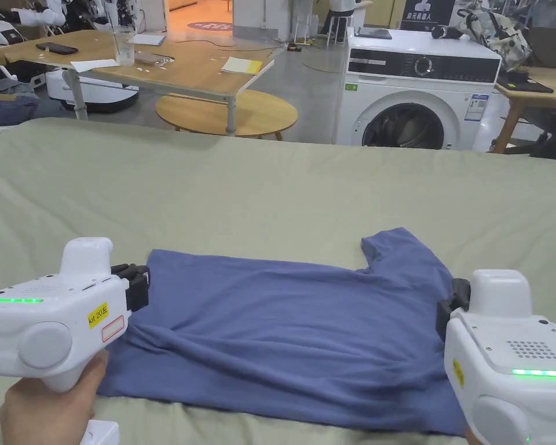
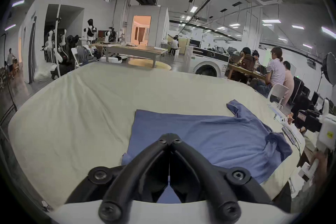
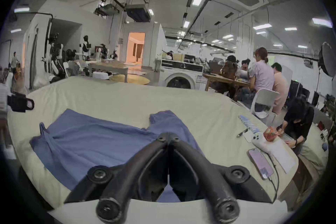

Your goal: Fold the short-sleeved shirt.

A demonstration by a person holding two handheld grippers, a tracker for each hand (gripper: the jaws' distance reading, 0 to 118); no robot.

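Observation:
A blue short-sleeved shirt (image 1: 282, 330) lies flat and sideways on a pale green sheet (image 1: 271, 191), hem to the left and neck to the right. One sleeve (image 1: 395, 246) points away from me. The near sleeve (image 2: 278, 146) is turned in over the body. My left gripper (image 1: 138, 284) hovers at the shirt's left hem edge, jaws together, with no cloth between them (image 2: 170, 137). My right gripper (image 1: 452, 301) is at the shoulder end, jaws also together and empty (image 3: 169, 136). The shirt (image 3: 101, 138) spreads out beneath both.
A washing machine (image 1: 416, 98) stands past the far edge, with wooden tables (image 1: 172, 58) and a low round table (image 1: 227, 113) beside it. A phone (image 3: 260, 162), papers and small items lie on the sheet's right end. Several people (image 3: 260, 73) sit at a desk to the right.

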